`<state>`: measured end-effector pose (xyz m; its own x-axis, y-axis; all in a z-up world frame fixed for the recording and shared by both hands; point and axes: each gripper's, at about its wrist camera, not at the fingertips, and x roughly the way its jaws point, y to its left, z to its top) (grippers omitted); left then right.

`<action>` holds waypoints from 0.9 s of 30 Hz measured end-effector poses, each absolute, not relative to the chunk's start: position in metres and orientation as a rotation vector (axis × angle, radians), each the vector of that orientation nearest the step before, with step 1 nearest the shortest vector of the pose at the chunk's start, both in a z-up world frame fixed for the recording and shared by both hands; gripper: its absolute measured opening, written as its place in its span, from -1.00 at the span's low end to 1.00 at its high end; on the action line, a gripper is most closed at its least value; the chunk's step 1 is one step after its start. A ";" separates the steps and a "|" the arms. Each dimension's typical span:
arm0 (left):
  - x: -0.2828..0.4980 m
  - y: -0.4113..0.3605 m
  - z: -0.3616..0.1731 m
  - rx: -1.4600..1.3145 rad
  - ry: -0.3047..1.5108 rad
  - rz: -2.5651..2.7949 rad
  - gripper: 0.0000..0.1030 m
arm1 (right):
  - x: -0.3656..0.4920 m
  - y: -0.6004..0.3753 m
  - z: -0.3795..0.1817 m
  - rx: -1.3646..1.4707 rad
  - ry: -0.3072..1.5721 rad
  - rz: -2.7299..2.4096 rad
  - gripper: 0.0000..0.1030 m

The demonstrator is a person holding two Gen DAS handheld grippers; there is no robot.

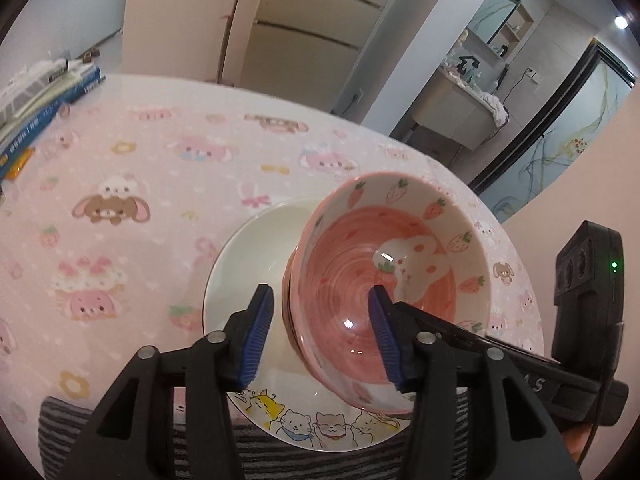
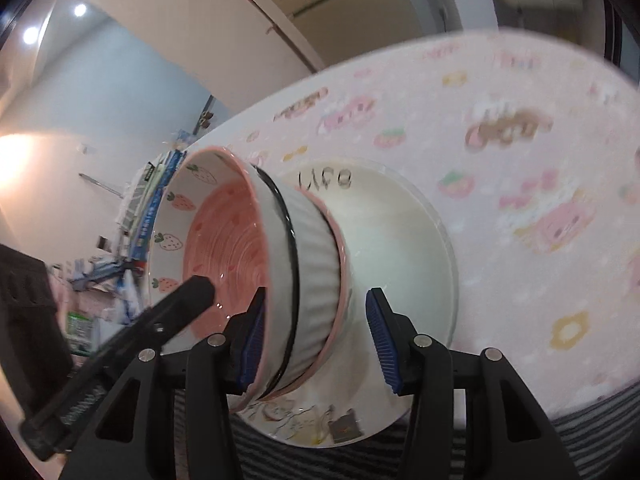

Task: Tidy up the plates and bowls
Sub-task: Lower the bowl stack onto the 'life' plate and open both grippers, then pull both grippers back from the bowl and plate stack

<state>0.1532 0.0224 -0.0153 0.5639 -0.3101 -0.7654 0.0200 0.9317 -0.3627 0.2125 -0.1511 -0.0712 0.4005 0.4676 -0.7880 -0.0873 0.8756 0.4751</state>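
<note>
While both grippers straddle the near rim of a tilted stack of bowls, neither is seen to be clamped on it.

Left gripper (image 1: 320, 332): jaws spread wide, one blue pad (image 1: 256, 336) outside the wall, the other inside the pink bowl (image 1: 376, 280). A gap shows at both pads; released, as far as can be told.

Right gripper (image 2: 316, 336): jaws likewise spread. Its left pad (image 2: 252, 340) lies against or just beside the rim on the inner side; its right pad (image 2: 382, 340) stands clear of the outer wall. Whether the left pad touches cannot be told. Nothing firmly held.

Bowl stack: pink strawberry bowl innermost, nested in a white ribbed bowl (image 2: 316, 260) with a dark rim line, and another pink-edged bowl under that. Stack tipped on its side, mouth toward the left gripper.

Plate (image 1: 248, 256): white, cats painted along the near edge; the stack rests on it.

Table (image 1: 160, 152): pink cartoon-print cloth; plate sits at the near edge, above a grey striped cloth (image 1: 264, 452). Books (image 1: 36, 112) piled at the far left corner, well apart.

Handling note (judgement): the step appears to be setting the stack upright on the plate. Close one gripper squarely across the rim before easing the tilt; glazed nested bowls may slide apart if tipped loose. Keep the plate from creeping off the edge.
</note>
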 end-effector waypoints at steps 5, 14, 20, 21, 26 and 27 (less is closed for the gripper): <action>0.142 0.022 0.005 -0.248 0.830 -0.158 0.18 | 0.199 -0.154 -0.044 0.316 0.992 0.362 0.21; 0.100 0.037 0.041 -0.206 0.534 -0.132 0.66 | 0.165 -0.157 0.001 0.196 0.693 0.298 0.46; 0.078 0.047 0.058 -0.169 0.361 -0.126 0.86 | 0.136 -0.167 0.032 0.170 0.489 0.308 0.80; 0.074 0.048 0.060 -0.155 0.336 -0.112 0.91 | 0.131 -0.168 0.037 0.159 0.456 0.297 0.92; 0.052 0.046 0.072 -0.075 0.191 -0.069 0.99 | 0.104 -0.172 0.056 0.131 0.288 0.263 1.00; 0.046 0.043 0.074 -0.047 0.161 -0.066 0.99 | 0.101 -0.172 0.059 0.122 0.265 0.257 1.00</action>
<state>0.0462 0.0428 0.0744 0.9849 -0.0696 -0.1587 0.0620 0.9967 -0.0521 0.1005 -0.1722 0.0589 0.9327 0.2666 -0.2429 -0.2347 0.9601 0.1523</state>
